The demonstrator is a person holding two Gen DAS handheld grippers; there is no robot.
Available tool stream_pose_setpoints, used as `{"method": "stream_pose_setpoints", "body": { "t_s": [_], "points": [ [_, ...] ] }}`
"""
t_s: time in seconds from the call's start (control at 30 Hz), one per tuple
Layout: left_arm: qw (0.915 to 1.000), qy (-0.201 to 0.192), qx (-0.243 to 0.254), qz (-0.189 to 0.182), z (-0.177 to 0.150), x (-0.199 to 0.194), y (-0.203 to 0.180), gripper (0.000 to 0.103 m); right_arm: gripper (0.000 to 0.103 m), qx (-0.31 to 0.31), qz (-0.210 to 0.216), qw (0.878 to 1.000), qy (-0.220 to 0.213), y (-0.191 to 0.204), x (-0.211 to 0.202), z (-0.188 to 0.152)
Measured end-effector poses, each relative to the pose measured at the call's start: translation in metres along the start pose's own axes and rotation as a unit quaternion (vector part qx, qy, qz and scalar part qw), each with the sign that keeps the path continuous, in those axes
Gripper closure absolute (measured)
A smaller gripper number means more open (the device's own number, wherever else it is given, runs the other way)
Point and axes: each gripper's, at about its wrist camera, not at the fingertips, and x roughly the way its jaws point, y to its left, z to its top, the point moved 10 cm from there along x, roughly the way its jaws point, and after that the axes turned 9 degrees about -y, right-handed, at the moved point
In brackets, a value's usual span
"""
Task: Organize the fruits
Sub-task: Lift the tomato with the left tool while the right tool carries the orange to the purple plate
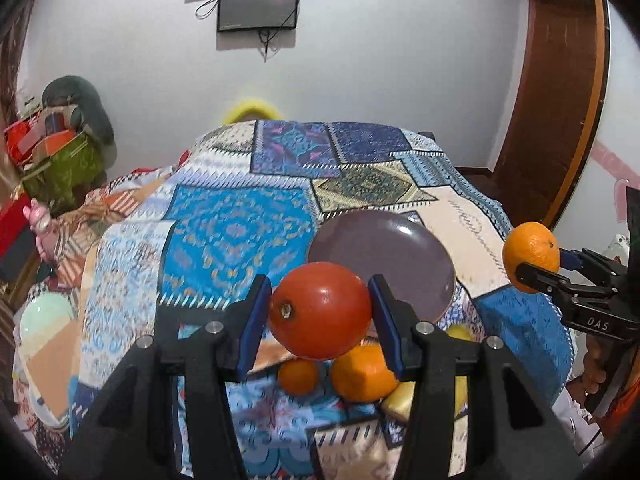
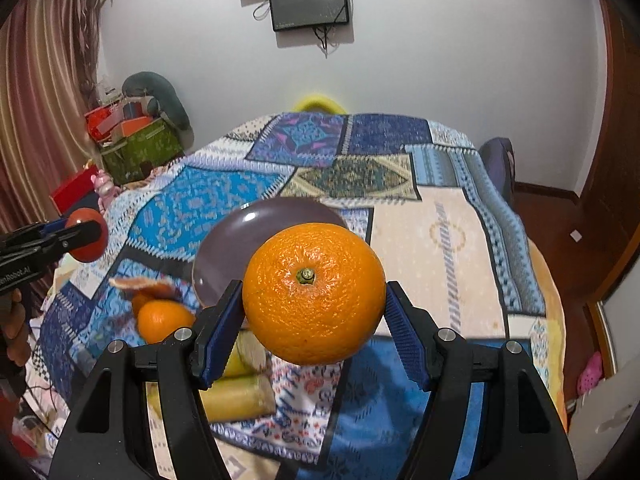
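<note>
Both fruits are up in the air: the left gripper [image 1: 320,312] has its jaws clamped on a tomato [image 1: 320,310], the right gripper [image 2: 314,298] grips an orange [image 2: 314,294]. This looks like the carry step, with the plate [image 1: 400,248] bare on the bed just beyond. Next call: swing over the plate, go down low, release gently so neither rolls off. 2 oranges [image 1: 362,372] wait on the quilt below.

The plate [image 1: 380,256] lies on the patterned bedspread [image 1: 224,232], with loose fruits [image 1: 362,372] bunched just in front of it. The tomato [image 1: 320,310] sits between the left gripper [image 1: 318,316] pads, above the pile. To its right, the orange [image 2: 314,294] sits between the right gripper [image 2: 314,320] pads, clear of the cover
</note>
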Motion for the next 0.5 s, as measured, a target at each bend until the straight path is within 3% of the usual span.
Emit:
{"method": "stream_pose_setpoints", "body": {
  "t_s": [0.5],
  "points": [
    [0.9996,0.017,0.016,-0.016,0.018,0.063,-0.018,0.053,0.037,-0.024,0.006,1.0,-0.014,0.003,0.047,0.034]
  ]
}}
